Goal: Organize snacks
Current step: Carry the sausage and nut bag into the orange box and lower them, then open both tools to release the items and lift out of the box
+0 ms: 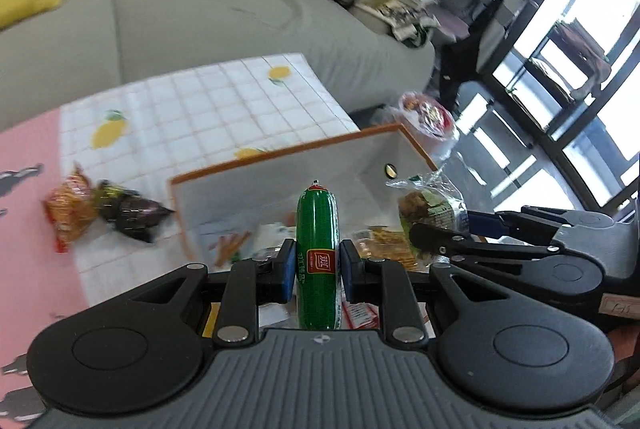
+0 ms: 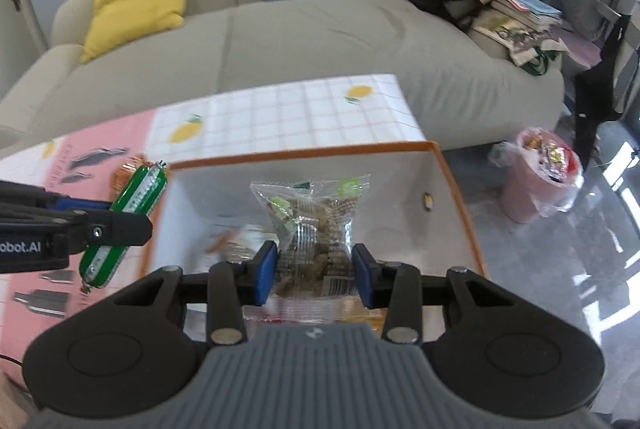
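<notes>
White lettering "obot.AI" is read on the black body of the left gripper, at the left edge of the right wrist view; its first letter is cut off by the frame. A red square label with white Chinese characters is seen on the green sausage at the centre of the left wrist view; the characters cannot be made out. A barcode and fine print are seen on the clear snack packet at the centre of the right wrist view, too small to be read.
</notes>
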The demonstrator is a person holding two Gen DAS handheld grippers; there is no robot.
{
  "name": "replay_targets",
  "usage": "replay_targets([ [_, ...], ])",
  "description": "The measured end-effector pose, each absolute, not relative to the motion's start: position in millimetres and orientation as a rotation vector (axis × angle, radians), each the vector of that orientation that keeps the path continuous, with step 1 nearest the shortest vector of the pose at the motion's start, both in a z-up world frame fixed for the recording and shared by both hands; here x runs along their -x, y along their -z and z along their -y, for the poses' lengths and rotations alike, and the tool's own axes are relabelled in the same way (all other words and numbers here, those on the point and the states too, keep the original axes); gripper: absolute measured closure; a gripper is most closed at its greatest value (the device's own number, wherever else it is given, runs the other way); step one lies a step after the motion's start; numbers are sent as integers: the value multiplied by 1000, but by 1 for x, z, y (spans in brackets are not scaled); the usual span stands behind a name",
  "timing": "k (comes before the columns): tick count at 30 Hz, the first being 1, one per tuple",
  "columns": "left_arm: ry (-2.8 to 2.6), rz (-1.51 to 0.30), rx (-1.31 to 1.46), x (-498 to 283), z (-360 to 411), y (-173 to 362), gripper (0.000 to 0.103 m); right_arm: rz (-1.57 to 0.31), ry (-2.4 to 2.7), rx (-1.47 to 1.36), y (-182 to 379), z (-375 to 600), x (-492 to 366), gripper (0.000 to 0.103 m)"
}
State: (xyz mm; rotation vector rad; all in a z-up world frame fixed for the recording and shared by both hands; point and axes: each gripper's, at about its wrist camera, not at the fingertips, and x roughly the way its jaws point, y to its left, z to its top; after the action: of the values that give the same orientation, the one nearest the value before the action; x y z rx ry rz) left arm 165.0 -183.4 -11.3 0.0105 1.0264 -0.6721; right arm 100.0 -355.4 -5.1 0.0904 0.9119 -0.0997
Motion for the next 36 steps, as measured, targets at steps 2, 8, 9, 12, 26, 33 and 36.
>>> replay_targets([
  [2, 689, -1031, -37, -169, 195, 19, 78, -924, 110, -64, 13, 365, -106, 64],
  [8, 712, -1073, -93, -183, 229, 50, 78, -973, 119, -16, 36, 387, -123, 64],
  [9, 711, -1082, -104, -186, 233, 55, 78, -980, 117, -7, 39, 389, -125, 64],
  [12, 718, -1109, -121, -192, 241, 69, 78, -1000, 108, 30, 50, 392, -132, 64],
  [26, 718, -1212, -118, -214, 262, 108, 78, -1114, 72, 113, 94, 394, -163, 64],
  [33, 714, -1229, -129, -213, 263, 111, 78, -1133, 69, 122, 98, 392, -163, 64],
  [36, 707, -1212, -129, -211, 260, 104, 75, -1128, 61, 130, 93, 391, -162, 63],
])
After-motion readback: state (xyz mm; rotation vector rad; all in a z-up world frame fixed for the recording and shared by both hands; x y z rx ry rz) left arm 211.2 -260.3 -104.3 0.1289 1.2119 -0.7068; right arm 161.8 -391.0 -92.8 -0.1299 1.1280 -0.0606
